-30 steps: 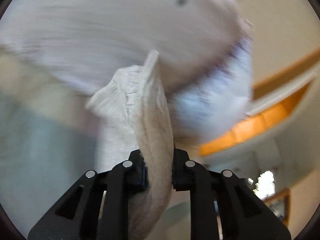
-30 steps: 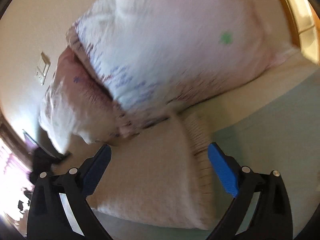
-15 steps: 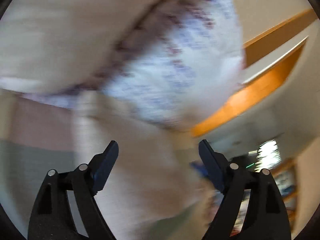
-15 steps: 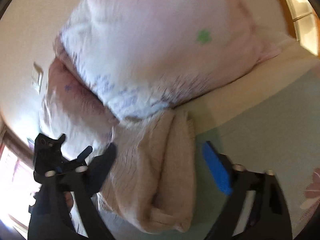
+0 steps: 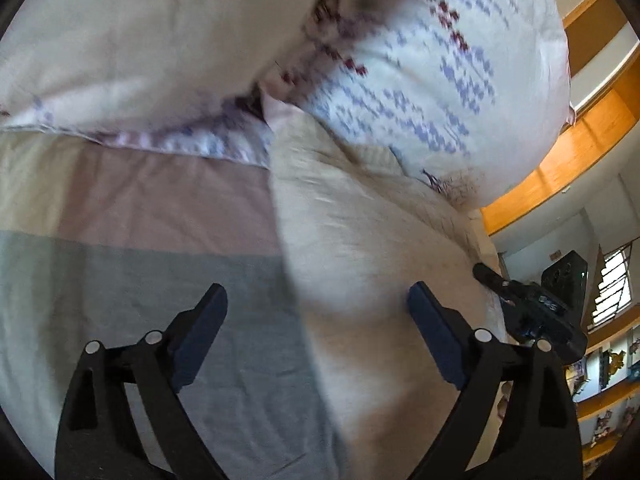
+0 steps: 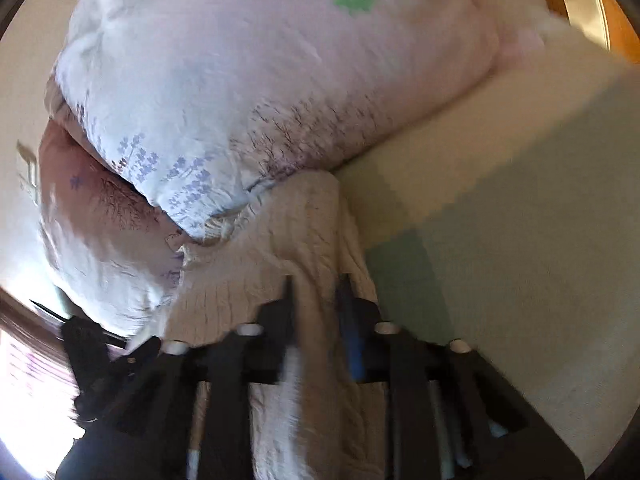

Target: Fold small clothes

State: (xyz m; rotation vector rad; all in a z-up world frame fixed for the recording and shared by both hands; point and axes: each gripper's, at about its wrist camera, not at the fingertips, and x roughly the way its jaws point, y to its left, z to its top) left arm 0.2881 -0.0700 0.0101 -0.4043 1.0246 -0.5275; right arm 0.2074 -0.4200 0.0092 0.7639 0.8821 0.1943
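A cream knitted garment (image 5: 360, 248) lies folded on the bed, its far end against a pillow. My left gripper (image 5: 316, 320) is open, hovering over the garment's near left edge, holding nothing. In the right wrist view the same garment (image 6: 280, 240) runs from the pillow down between my right gripper's fingers. My right gripper (image 6: 316, 312) is shut on a ridge of the knit. The right gripper also shows in the left wrist view (image 5: 532, 312) at the right edge of the garment.
Two large white pillows with purple and maroon print (image 5: 420, 60) (image 6: 260, 80) crowd the far end of the garment. The bed sheet has green, pink and cream blocks (image 5: 160, 280) (image 6: 500, 220). A wooden headboard (image 5: 560, 160) and shelves stand at right.
My left gripper let go of the garment and opened. My right gripper, open before, came down and closed on the folded knit. The garment dropped flat onto the bed.
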